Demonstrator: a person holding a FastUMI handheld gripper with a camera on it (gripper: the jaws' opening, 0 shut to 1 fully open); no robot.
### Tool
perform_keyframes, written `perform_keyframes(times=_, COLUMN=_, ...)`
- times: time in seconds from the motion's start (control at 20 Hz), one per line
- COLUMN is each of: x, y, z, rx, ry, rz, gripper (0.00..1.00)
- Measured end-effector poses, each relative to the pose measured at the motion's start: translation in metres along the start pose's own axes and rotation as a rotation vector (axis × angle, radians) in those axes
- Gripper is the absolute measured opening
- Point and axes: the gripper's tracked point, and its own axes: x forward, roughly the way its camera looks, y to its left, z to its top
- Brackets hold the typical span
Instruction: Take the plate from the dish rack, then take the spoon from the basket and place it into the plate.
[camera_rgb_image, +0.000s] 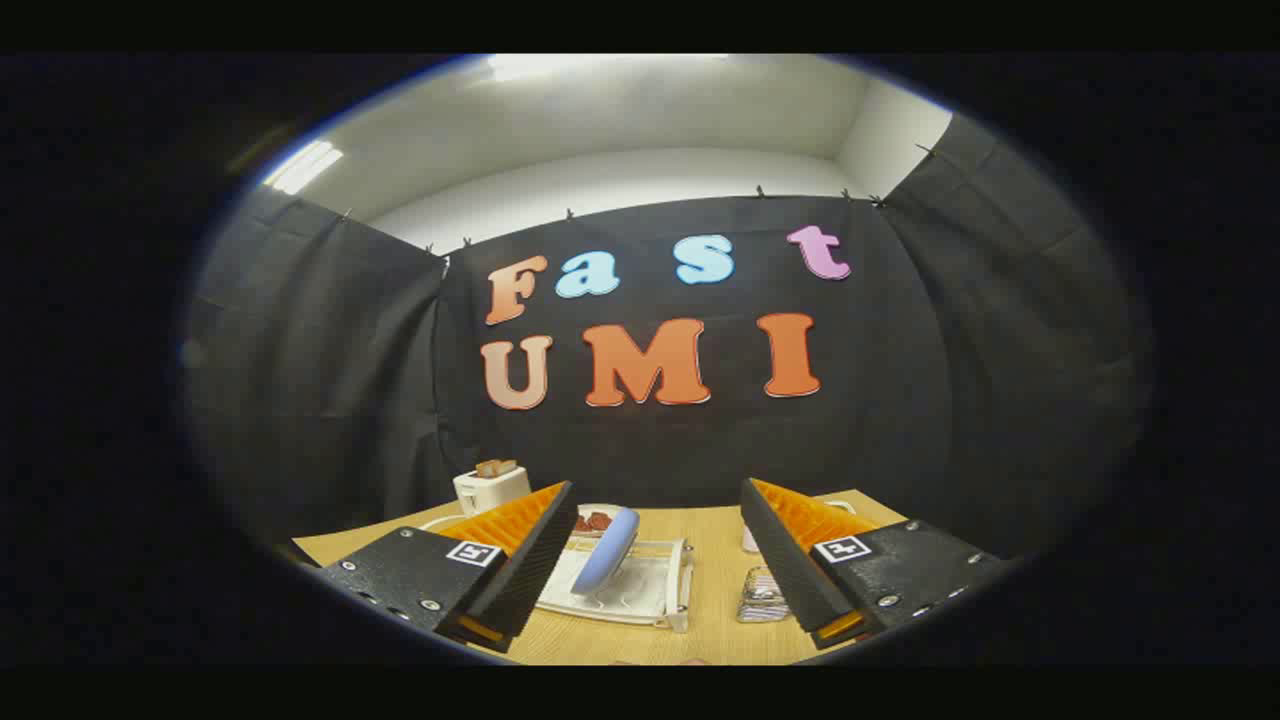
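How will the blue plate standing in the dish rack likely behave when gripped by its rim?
The blue plate looks rigid, probably smooth, so it may slip. Standing on edge in the white dish rack, it could tip if nudged. The hand-held gripper is open, short of it.

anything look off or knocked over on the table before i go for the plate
Nothing stands out. The plate stands on edge in the dish rack, the toaster is upright, and the claw is open, holding nothing.

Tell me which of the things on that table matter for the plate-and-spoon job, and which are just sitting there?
For the job:
- blue plate, standing on edge in the white dish rack
- basket, its contents too small to tell
- hand-held gripper, fingers open, holding nothing

Just lying about:
- white toaster with bread in it
- wooden table
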Motion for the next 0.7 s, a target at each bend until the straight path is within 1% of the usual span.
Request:
perform_keyframes(times=0.15, x=-0.001, y=0.003, z=0.001, rx=-0.016, ry=-0.003, rz=-0.008, gripper=0.98)
perform_keyframes(times=0.35, x=-0.001, y=0.017, z=-0.006, rx=-0.045, ry=0.012, rz=0.021, gripper=0.97)
perform_keyframes(times=0.55, x=0.0, y=0.016, z=-0.008, rx=-0.099, ry=0.012, rz=0.0, gripper=0.98)
perform_keyframes(times=0.7, x=0.0, y=0.018, z=-0.007, rx=-0.104, ry=0.013, rz=-0.008, gripper=0.98)
